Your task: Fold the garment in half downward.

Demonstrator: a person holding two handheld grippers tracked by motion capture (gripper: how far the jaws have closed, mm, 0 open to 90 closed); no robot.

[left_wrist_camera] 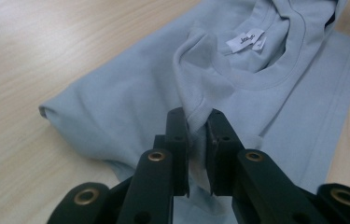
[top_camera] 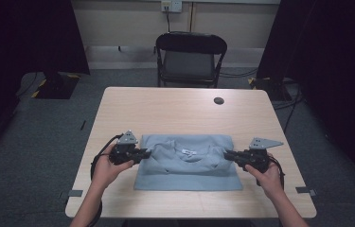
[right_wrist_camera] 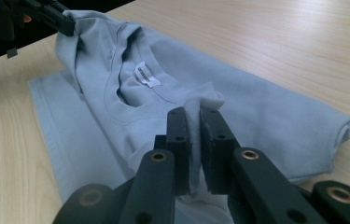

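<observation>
A light blue T-shirt [top_camera: 187, 163] lies folded on the wooden table [top_camera: 180, 109], its collar and white label [top_camera: 188, 152] facing up. My left gripper [top_camera: 146, 152] pinches a fold of the cloth at the shirt's left side; in the left gripper view its jaws [left_wrist_camera: 196, 128] are shut on the bunched fabric of the T-shirt [left_wrist_camera: 130, 107]. My right gripper [top_camera: 227, 154] pinches the shirt's right side, and the right gripper view shows its jaws [right_wrist_camera: 195, 122] shut on a fold of the T-shirt [right_wrist_camera: 266, 116]. The left gripper [right_wrist_camera: 58, 16] also shows far off there, holding the opposite edge.
A black folding chair [top_camera: 190, 59] stands beyond the table's far edge. A small dark round cap [top_camera: 218, 100] sits in the tabletop at the back right. Dark curtains hang on both sides, and cables lie on the grey floor.
</observation>
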